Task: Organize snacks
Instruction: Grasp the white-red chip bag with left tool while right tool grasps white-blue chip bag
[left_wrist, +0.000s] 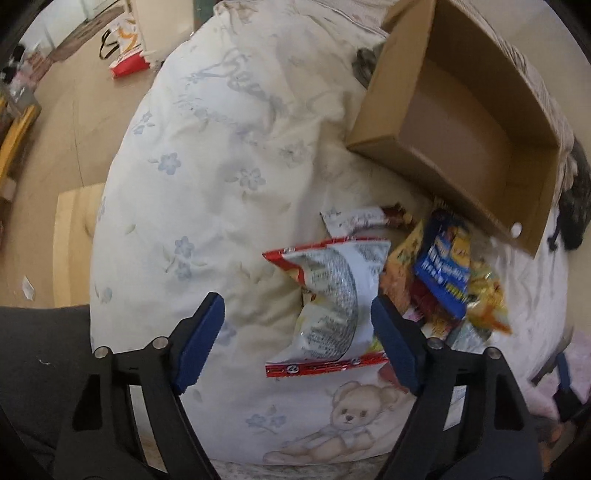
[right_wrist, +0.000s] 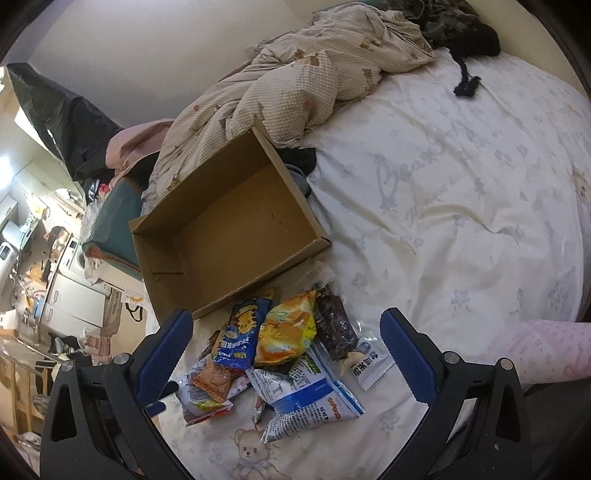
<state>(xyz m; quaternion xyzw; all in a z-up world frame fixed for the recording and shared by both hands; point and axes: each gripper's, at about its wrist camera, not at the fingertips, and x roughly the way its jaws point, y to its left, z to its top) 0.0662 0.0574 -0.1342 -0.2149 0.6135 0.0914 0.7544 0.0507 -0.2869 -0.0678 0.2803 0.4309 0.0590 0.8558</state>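
A pile of snack packets (right_wrist: 280, 350) lies on the bear-print bed sheet (right_wrist: 443, 206), just in front of an empty open cardboard box (right_wrist: 236, 229). My right gripper (right_wrist: 286, 354) hovers open over the pile, a blue packet (right_wrist: 240, 332) and a yellow packet (right_wrist: 286, 328) showing between its fingers. In the left wrist view the box (left_wrist: 461, 122) is at upper right and the pile (left_wrist: 443, 273) is to the right. My left gripper (left_wrist: 297, 343) points steeply down, open, around a crumpled red-and-white snack bag (left_wrist: 332, 302). The bag sits near the right pad; the left pad is well apart from it.
A beige checked quilt (right_wrist: 314, 85) is bunched behind the box, with dark clothing (right_wrist: 461, 29) beyond. A pink pillow (right_wrist: 546, 350) lies at the right. The bed edge drops to the floor (left_wrist: 55, 147) on the left, where a red-and-white shopping bag (left_wrist: 125, 48) stands.
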